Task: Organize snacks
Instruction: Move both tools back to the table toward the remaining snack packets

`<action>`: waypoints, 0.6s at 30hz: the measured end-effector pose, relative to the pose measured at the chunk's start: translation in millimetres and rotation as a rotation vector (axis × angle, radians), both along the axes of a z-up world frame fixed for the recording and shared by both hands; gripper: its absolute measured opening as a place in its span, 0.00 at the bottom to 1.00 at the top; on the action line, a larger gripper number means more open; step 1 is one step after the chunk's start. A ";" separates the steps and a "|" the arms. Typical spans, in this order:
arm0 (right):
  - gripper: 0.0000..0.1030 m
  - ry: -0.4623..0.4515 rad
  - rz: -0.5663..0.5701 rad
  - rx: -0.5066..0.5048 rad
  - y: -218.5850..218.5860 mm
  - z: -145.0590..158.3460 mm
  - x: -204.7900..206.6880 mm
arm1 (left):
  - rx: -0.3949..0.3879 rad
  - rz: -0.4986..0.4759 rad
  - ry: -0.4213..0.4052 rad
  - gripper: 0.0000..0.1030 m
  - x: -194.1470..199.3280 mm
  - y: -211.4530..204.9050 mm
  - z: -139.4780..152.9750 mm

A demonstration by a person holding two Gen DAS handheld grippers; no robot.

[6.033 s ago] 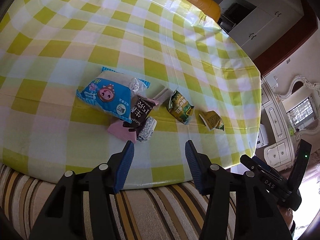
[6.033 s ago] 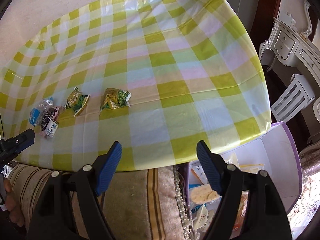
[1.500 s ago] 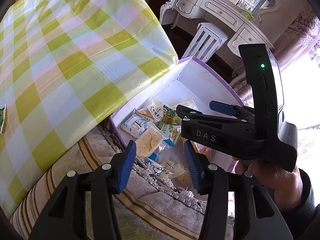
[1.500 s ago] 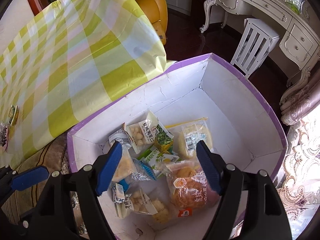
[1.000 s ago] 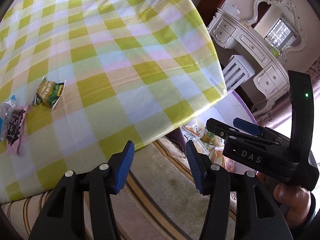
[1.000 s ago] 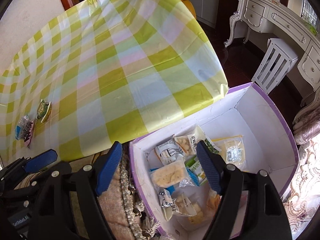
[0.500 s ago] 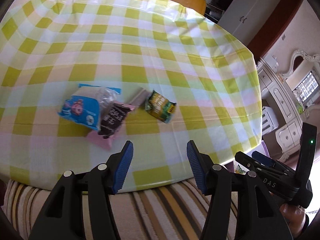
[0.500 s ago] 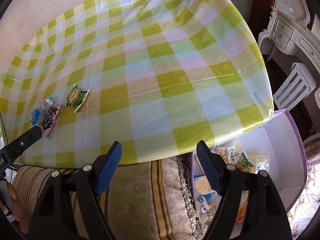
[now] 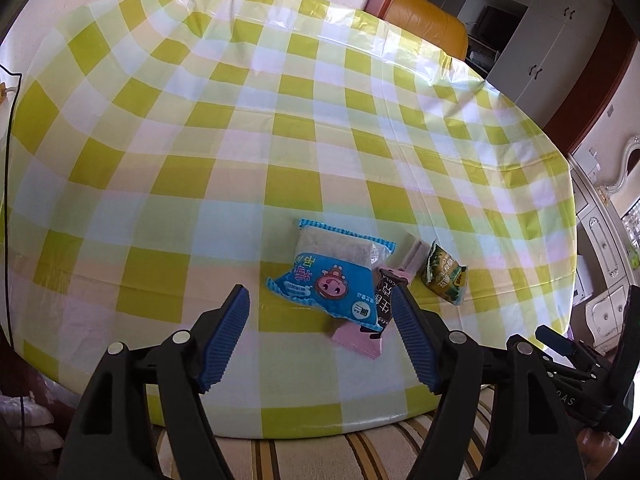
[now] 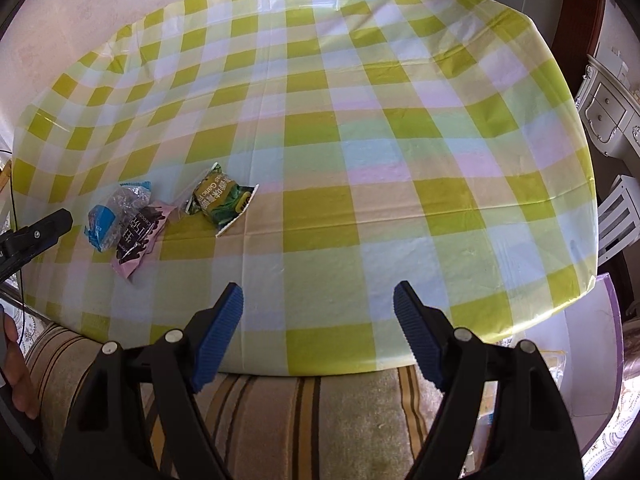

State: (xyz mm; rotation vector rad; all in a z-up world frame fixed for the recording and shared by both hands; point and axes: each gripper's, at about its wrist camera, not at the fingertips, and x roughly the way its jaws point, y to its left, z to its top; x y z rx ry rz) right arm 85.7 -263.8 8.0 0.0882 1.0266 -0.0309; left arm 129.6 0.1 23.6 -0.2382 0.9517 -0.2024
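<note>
Left gripper: jaws just widened, empty, above blue snack packet. Right gripper: wide, empty. Black chocolate bar tucked under the packet's right edge; green packet further right. Risk: overlap means one pinch may drag both.

Three snack packets lie clustered on the checked tablecloth, well apart from the right gripper.
</note>
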 end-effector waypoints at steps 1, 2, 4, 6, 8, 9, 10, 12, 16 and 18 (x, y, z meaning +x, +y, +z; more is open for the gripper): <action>0.75 -0.004 0.009 -0.002 4.2 -0.2 3.4 | 0.001 -0.010 0.005 0.70 3.7 -1.0 -1.0; 0.75 -0.006 0.019 -0.007 8.8 -0.2 7.0 | 0.002 -0.018 0.011 0.70 6.9 -1.7 -2.2; 0.75 -0.016 0.039 -0.019 17.6 0.1 14.1 | 0.011 -0.028 0.020 0.71 12.8 -4.1 -5.8; 0.75 -0.021 0.061 -0.031 26.1 -0.2 21.3 | 0.016 -0.037 0.036 0.71 18.8 -6.3 -11.6; 0.75 -0.024 0.083 -0.038 33.4 -1.3 27.8 | 0.019 -0.038 0.049 0.71 24.8 -7.0 -16.7; 0.75 -0.023 0.094 -0.041 36.6 -2.2 31.2 | 0.019 -0.042 0.052 0.71 27.1 -8.1 -18.6; 0.75 -0.022 0.103 -0.041 39.2 -3.0 34.7 | 0.023 -0.044 0.054 0.71 29.3 -9.1 -20.0; 0.76 -0.019 0.117 -0.041 43.6 -4.9 41.5 | 0.027 -0.048 0.060 0.71 33.4 -10.6 -23.0; 0.77 -0.014 0.152 -0.048 51.9 -9.6 54.7 | 0.022 -0.056 0.076 0.71 39.2 -12.9 -29.3; 0.77 -0.006 0.165 -0.054 56.0 -12.9 60.9 | 0.023 -0.061 0.080 0.71 41.1 -14.0 -31.6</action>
